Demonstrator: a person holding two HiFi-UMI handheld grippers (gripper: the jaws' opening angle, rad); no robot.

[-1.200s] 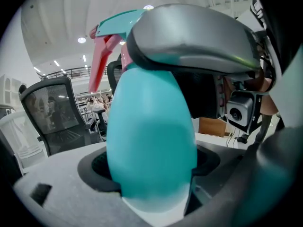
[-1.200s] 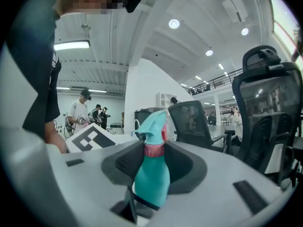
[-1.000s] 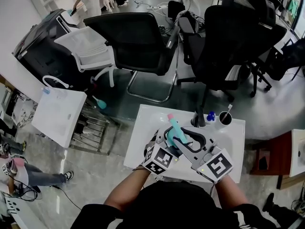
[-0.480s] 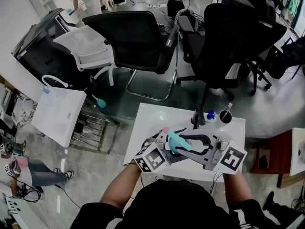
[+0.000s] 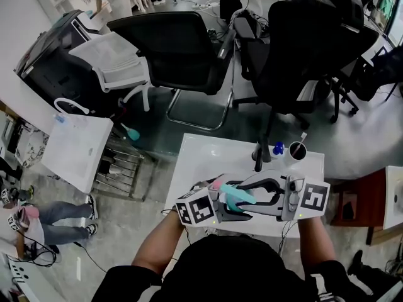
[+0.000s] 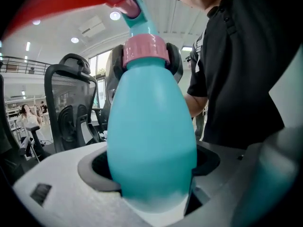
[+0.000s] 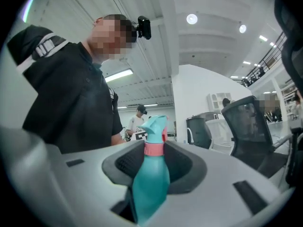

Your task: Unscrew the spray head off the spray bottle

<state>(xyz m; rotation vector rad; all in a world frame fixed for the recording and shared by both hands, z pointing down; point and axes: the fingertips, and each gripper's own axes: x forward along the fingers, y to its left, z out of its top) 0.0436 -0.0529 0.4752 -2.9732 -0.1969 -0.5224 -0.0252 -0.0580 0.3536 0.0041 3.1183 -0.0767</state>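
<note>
A wide room with a glossy grey floor (image 5: 157,137) holds two black office chairs (image 5: 182,49), and a white mesh chair (image 5: 116,58) stands beside the left one. Nearer the person stands a white worktop (image 5: 201,153), mostly bare. At its far edge a black cup (image 5: 296,155) has a thin pale stick (image 5: 302,142) leaning out of it. Just beside the cup sit a small blue thing (image 5: 278,149), too small to identify, and a short black post (image 5: 259,158).

The person, in a black shirt (image 7: 71,108), holds both grippers together over the near edge of the worktop. Their marker cubes (image 5: 194,211) face up at the left and right ends.

The spray bottle (image 5: 234,194) is held between the grippers, lying nearly level in the head view with its pink end to the left. It is teal, with a pink collar (image 6: 144,51) under a teal spray head (image 7: 155,126). A red part of the head shows only as a blur at the top of the left gripper view.

The left gripper (image 6: 151,167) is clamped on the fat lower body of the bottle, with a jaw pressed to each side. The right gripper (image 7: 158,167) is closed narrow around the neck, its dark pads (image 7: 125,167) flanking the collar on both sides. The head is still on the bottle
</note>
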